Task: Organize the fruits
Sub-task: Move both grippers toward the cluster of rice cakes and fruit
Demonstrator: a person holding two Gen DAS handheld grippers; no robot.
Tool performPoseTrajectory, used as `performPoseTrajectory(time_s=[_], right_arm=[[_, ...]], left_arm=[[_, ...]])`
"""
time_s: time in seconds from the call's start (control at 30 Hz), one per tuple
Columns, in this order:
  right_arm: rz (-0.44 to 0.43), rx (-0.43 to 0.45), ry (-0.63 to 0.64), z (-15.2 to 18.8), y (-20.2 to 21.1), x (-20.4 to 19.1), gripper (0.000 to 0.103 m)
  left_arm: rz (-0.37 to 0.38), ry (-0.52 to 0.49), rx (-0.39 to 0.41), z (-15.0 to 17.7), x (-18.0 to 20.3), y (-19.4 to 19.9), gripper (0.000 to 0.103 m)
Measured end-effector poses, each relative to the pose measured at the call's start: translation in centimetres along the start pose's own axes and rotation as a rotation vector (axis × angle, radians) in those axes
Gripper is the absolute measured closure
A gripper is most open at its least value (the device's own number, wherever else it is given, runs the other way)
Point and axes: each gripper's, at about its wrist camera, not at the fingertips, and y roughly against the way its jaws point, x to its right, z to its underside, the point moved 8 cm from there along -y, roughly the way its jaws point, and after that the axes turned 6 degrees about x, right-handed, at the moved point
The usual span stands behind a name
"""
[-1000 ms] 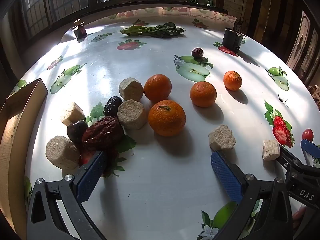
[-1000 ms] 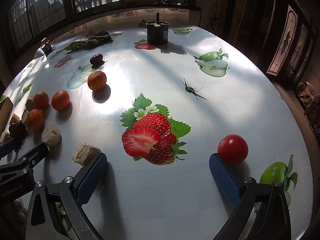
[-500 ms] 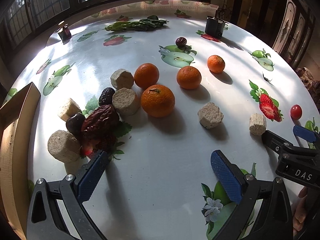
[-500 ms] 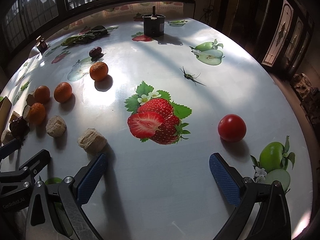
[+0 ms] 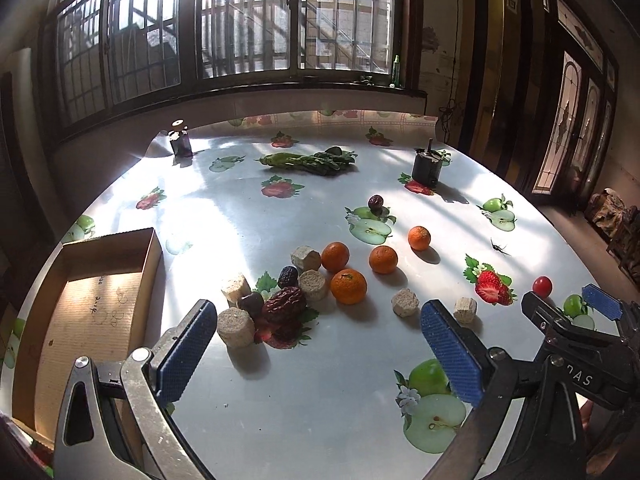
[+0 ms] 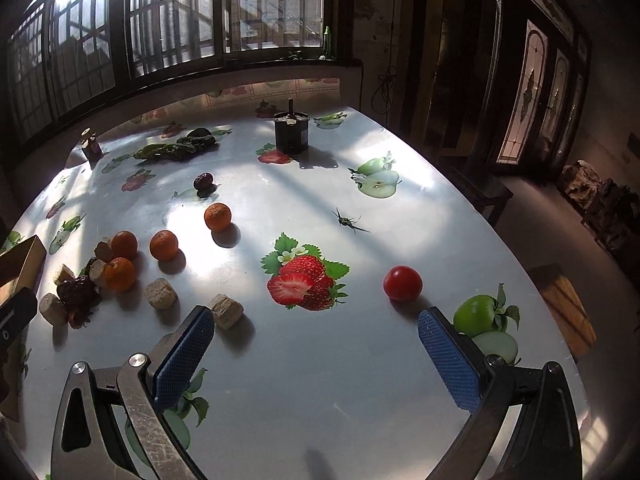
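Left wrist alone shows the cardboard box [image 5: 100, 280] interior, empty.

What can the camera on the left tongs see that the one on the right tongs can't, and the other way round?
Only the left view shows the inside of the cardboard box, which looks empty; the right view catches just its corner. It also shows the right tongs, open, from the side.

Only the right view shows the wooden stool beside the table and the floor past it.

Both show the four oranges, the red tomato, the dark dates, the leafy greens, the black canister and the fruit-print tablecloth.
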Motion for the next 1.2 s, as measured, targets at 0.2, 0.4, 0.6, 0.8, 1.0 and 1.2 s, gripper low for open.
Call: performPoseTrajectory(time_s=[0.2, 0.4, 0.6, 0.8, 1.0, 1.2], right_arm=[[-0.032, 0.079, 0.027, -1.0, 1.8, -2.4, 0.001], [-0.038, 0.099, 0.024, -1.1, 2.1, -3.0, 0.001], [-0.085, 0.119, -0.042, -0.9, 2.5, -2.8, 0.001], [-0.088, 0.121, -0.070, -1.9, 2.5, -2.0, 0.001], [-0.128, 0.095, -0.006, -2.8, 2.1, -4.6, 0.001], [-0.221, 0.095, 0.110, -3.0, 1.8, -10.2, 0.001]], left_arm=[[-0.009, 0.005, -0.008, 0.3, -0.9, 0.6, 0.001], [-0.006, 0.030, -0.012, 0.8, -2.0, 0.8, 0.001], [-0.003, 0.063, -0.019, 0.7, -3.5, 0.7, 0.001], [-0.060, 0.234, 0.012, -0.4, -10.5, 1.2, 0.001], [-0.136, 0.322, -0.025, 0.6, -14.7, 1.5, 0.005], [-0.162, 0.257, -0.006, -0.6, -15.4, 4.6, 0.005]])
